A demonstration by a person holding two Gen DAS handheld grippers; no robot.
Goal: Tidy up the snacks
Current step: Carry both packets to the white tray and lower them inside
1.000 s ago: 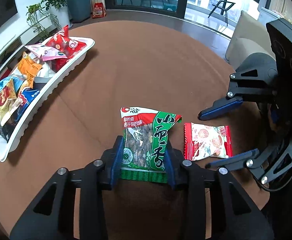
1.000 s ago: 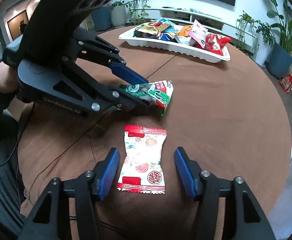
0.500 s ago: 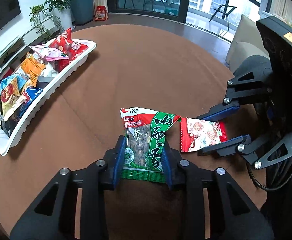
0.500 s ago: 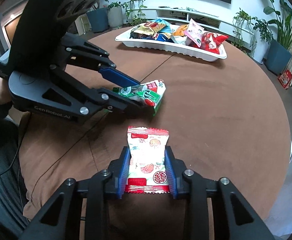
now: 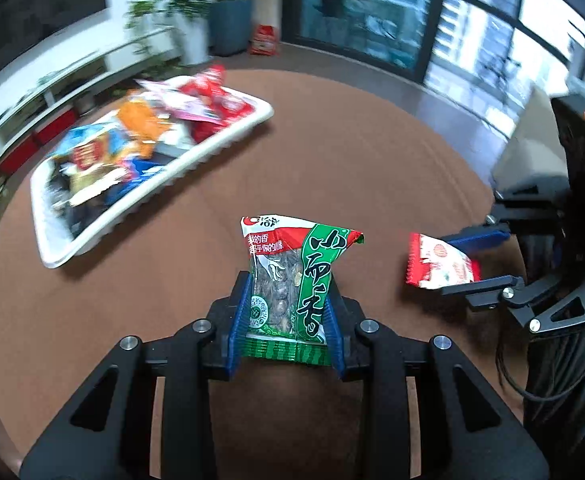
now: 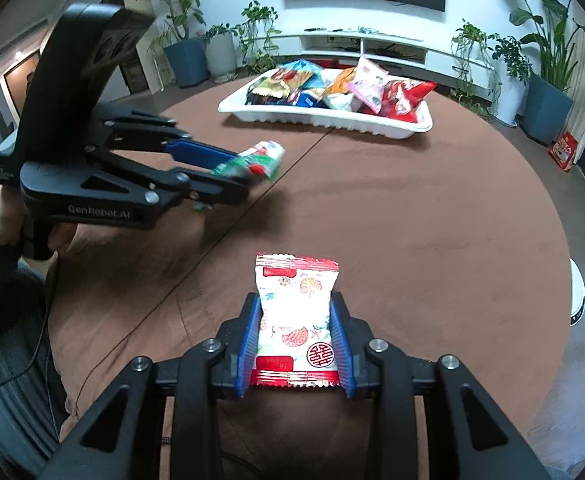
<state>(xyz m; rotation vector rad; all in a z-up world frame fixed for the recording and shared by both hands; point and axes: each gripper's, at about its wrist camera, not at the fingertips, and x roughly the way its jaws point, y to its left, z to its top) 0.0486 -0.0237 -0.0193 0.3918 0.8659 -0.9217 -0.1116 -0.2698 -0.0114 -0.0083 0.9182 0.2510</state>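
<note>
My left gripper (image 5: pixel 288 300) is shut on a green and red seed packet (image 5: pixel 292 276) and holds it above the brown round table (image 5: pixel 172 280). It also shows in the right wrist view (image 6: pixel 252 164). My right gripper (image 6: pixel 296 320) is shut on a white and red candy packet (image 6: pixel 296 316), lifted off the table; this packet shows in the left wrist view (image 5: pixel 436 264) too. A white tray (image 6: pixel 324 122) full of several snack packets stands at the far side, also in the left wrist view (image 5: pixel 104 228).
Potted plants (image 6: pixel 548 80) and a low white TV shelf (image 6: pixel 372 44) stand beyond the table. A red bag (image 6: pixel 562 150) sits on the floor at right. Windows (image 5: pixel 452 32) and a sofa (image 5: pixel 528 152) lie past the table's far edge.
Both grippers have lifted their packets off the table. The left gripper has swung toward the tray, which now sits nearer the view's middle. The right gripper shut on the candy packet one second ago.
</note>
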